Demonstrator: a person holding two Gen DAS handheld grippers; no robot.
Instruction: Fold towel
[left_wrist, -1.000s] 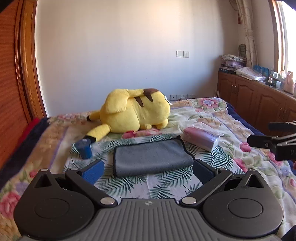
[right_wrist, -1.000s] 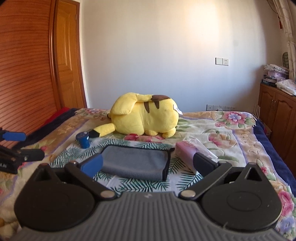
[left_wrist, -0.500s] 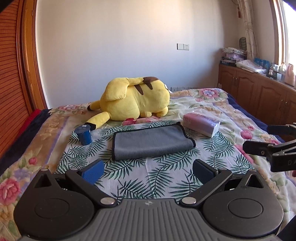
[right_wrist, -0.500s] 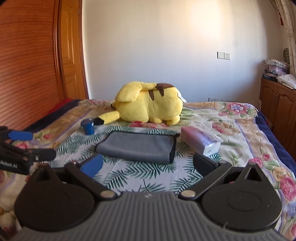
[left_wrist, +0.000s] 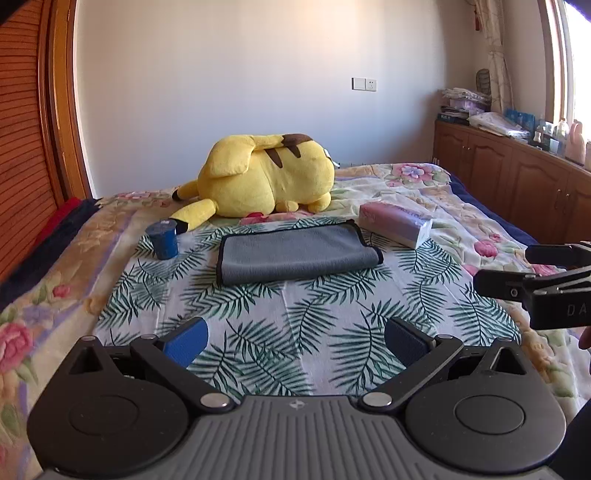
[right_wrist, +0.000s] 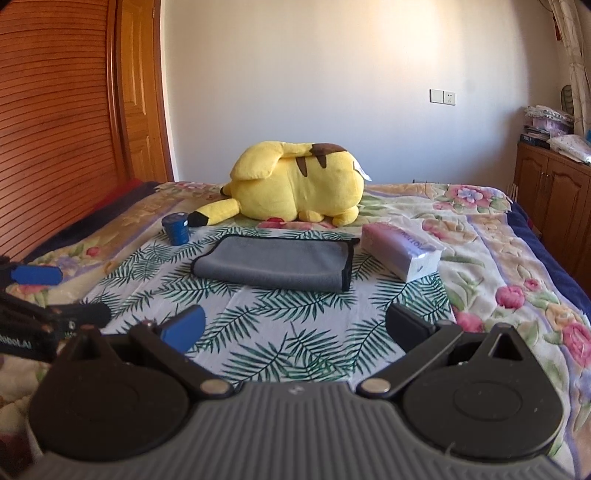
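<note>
A grey towel (left_wrist: 295, 253) with black trim lies folded flat on the palm-leaf sheet of the bed; it also shows in the right wrist view (right_wrist: 273, 263). My left gripper (left_wrist: 295, 341) is open and empty, well short of the towel's near edge. My right gripper (right_wrist: 295, 328) is open and empty, also short of the towel. The right gripper shows at the right edge of the left wrist view (left_wrist: 517, 269). The left gripper shows at the left edge of the right wrist view (right_wrist: 55, 295).
A yellow plush toy (left_wrist: 266, 175) lies behind the towel. A blue cup (left_wrist: 162, 239) stands to its left. A pink tissue pack (left_wrist: 395, 224) lies to its right. Wooden cabinets (left_wrist: 517, 177) run along the right wall, a wooden door (right_wrist: 140, 103) at the left.
Both grippers have drawn back from the towel toward the near side of the bed. The folded towel lies where it was, now farther away in both views.
</note>
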